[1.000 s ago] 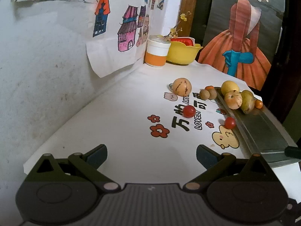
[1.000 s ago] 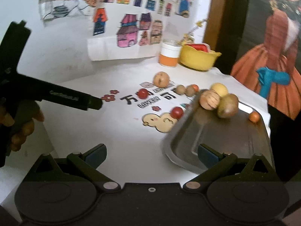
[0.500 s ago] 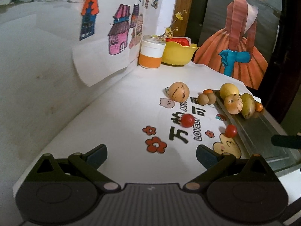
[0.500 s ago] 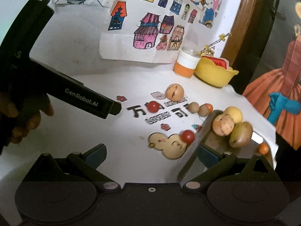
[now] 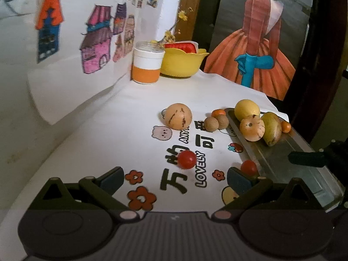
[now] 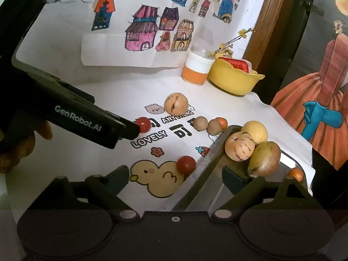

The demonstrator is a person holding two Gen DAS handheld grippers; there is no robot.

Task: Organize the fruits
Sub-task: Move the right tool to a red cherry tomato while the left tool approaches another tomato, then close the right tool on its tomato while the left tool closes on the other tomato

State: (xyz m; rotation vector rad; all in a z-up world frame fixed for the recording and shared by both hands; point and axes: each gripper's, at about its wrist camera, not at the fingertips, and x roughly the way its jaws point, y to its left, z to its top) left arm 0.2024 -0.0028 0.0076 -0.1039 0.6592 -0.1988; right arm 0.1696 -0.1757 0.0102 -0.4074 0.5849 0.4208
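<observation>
Your left tool (image 5: 175, 177) is spread wide, empty, low over the desk (image 5: 91, 143). A glossy red tomato (image 5: 186, 159) lies between its fingers at 12 o'clock, on the printed lettering. From the right wrist view the tool tip sits just at that tomato (image 6: 143, 124); I cannot tell whether it touches.

Your right tool (image 6: 174, 179) is also released, nothing in it. Its left finger hangs over the duck print, its right over the steel tray (image 6: 202, 187).

A second red tomato (image 6: 186, 163) rests on the desk against the tray's left rim, near 12 o'clock of the right tool.

In the tray's far end is a cluster: a pale yellow round fruit (image 6: 256, 131), a tan speckled one (image 6: 239, 145) in front of it, and a green-brown mango (image 6: 264, 158) at 1 o'clock, all touching. A small orange fruit (image 6: 295, 174) sits apart by the right rim.

Still on the desk: a big tan fruit with brown streaks (image 6: 176, 104), and two dull brown balls (image 6: 200, 123) with a small orange one (image 6: 222, 122), in a row near the tray's far corner.
</observation>
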